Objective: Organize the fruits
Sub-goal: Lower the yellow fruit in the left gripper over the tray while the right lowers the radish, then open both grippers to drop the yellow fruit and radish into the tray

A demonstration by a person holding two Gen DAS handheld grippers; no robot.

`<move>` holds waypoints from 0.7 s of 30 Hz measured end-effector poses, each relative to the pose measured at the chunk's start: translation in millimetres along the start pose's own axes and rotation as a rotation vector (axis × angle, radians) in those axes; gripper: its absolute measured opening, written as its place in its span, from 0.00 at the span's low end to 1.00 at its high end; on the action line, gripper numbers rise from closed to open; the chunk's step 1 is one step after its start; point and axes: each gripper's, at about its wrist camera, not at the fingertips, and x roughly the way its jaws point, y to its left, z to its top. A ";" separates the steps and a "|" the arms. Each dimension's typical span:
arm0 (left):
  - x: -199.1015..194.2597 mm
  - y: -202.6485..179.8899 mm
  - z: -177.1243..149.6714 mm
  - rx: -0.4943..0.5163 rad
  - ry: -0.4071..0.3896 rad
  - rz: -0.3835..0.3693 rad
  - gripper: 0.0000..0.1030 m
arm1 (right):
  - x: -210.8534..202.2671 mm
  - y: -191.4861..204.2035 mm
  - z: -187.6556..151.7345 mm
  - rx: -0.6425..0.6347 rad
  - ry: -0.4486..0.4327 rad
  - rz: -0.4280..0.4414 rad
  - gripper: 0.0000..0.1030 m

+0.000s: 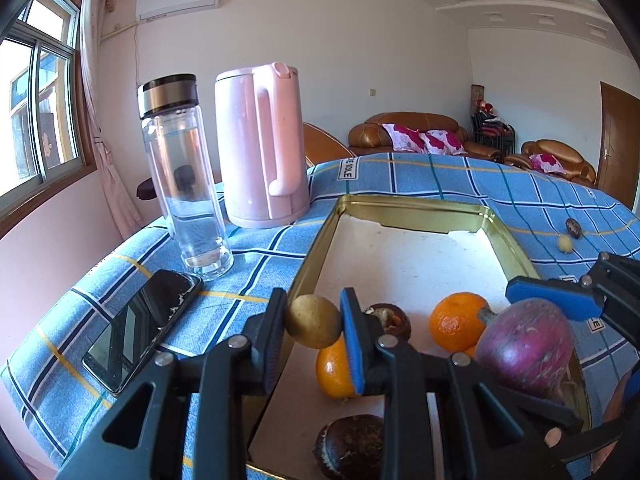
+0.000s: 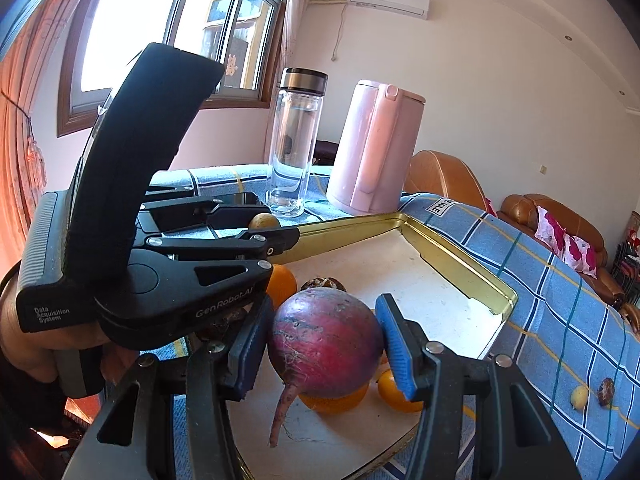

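My left gripper [image 1: 314,322] is shut on a small tan round fruit [image 1: 312,320], held just above the near-left rim of a gold-rimmed tray [image 1: 412,204] with a white floor. My right gripper [image 2: 326,350] is shut on a round purple-red root [image 2: 324,344] with a thin tail, hanging over the tray's near end. Two oranges [image 1: 458,320] [image 1: 334,372] and two dark brown fruits [image 1: 390,318] [image 1: 350,446] lie in the tray below. The right wrist view shows the left gripper [image 2: 269,219] at the tray's left rim [image 2: 460,264].
A glass bottle [image 1: 186,176], a pink kettle [image 1: 260,144] and a black phone [image 1: 140,324] stand left of the tray on the blue checked cloth [image 1: 520,184]. Right of the tray, a small yellow fruit [image 1: 565,243] and a dark one [image 1: 573,227] lie on the cloth.
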 end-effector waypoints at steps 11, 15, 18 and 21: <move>-2.9 5.5 -2.2 0.014 0.007 0.071 0.50 | -0.9 2.0 -0.7 -0.020 -0.003 0.002 0.64; -14.5 10.3 2.2 -0.008 -0.036 0.121 0.78 | -12.8 -5.9 -1.7 0.000 -0.042 -0.014 0.69; -23.6 7.3 9.2 -0.017 -0.060 0.110 0.79 | -25.5 -15.7 -1.0 0.029 -0.077 -0.031 0.71; -35.1 -5.1 17.8 -0.012 -0.098 0.082 0.89 | -38.9 -26.7 -4.4 0.037 -0.091 -0.061 0.71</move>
